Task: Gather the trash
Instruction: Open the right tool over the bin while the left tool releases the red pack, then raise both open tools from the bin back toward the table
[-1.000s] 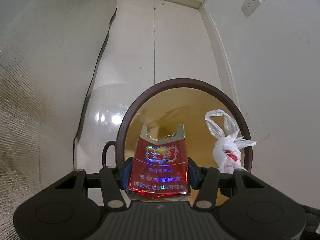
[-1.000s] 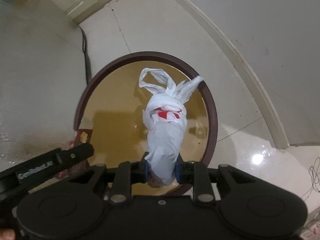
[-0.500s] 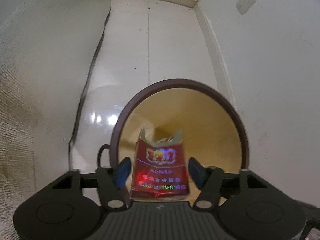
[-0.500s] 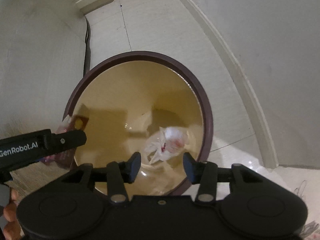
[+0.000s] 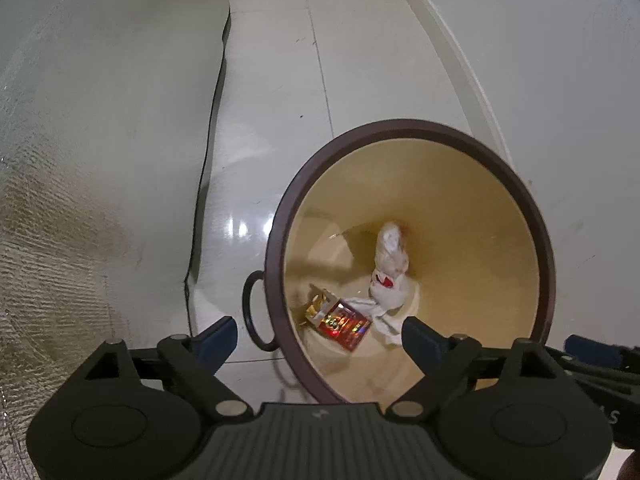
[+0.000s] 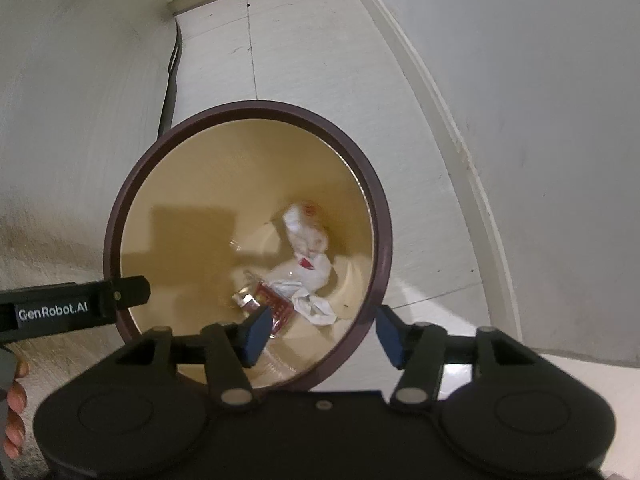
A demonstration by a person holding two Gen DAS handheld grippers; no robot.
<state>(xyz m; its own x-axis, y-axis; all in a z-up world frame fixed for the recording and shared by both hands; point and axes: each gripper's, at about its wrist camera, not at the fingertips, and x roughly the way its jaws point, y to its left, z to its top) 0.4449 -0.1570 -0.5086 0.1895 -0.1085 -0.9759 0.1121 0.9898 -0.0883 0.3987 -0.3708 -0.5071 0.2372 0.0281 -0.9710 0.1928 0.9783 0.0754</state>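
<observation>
Both bits of trash have dropped since a second ago: the red cigarette pack point(image 5: 340, 324) left my left gripper point(image 5: 318, 336) and the knotted white plastic bag point(image 5: 388, 268) left my right gripper point(image 6: 318, 332). They now lie at the bottom of the round trash bin point(image 5: 536, 216), touching each other.

Nearest to me, both sets of jaws have just been opening. My left ones stand wide with nothing between them. My right ones stand partly open and are empty too. Both grippers point down over the mouth of the bin.

Next comes the bin, with its dark brown rim and yellow inside. My left camera shows the pack well, shiny red with its torn gold top open. It also shows a dark ring handle point(image 5: 254, 312) on the outside of the bin. My right camera does not show that ring. There one blue finger pad point(image 6: 254, 334) covers part of the pack, and the bag looks blurry. My right camera does show the other gripper's black arm with white letters point(image 6: 72, 308) at the left edge, and some fingers of a hand point(image 6: 14, 408), cut off.

Farther off are shiny white floor tiles point(image 5: 276, 92), a dark cable point(image 5: 212, 120) along the left wall, and a white baseboard point(image 6: 436, 108) on the right.
</observation>
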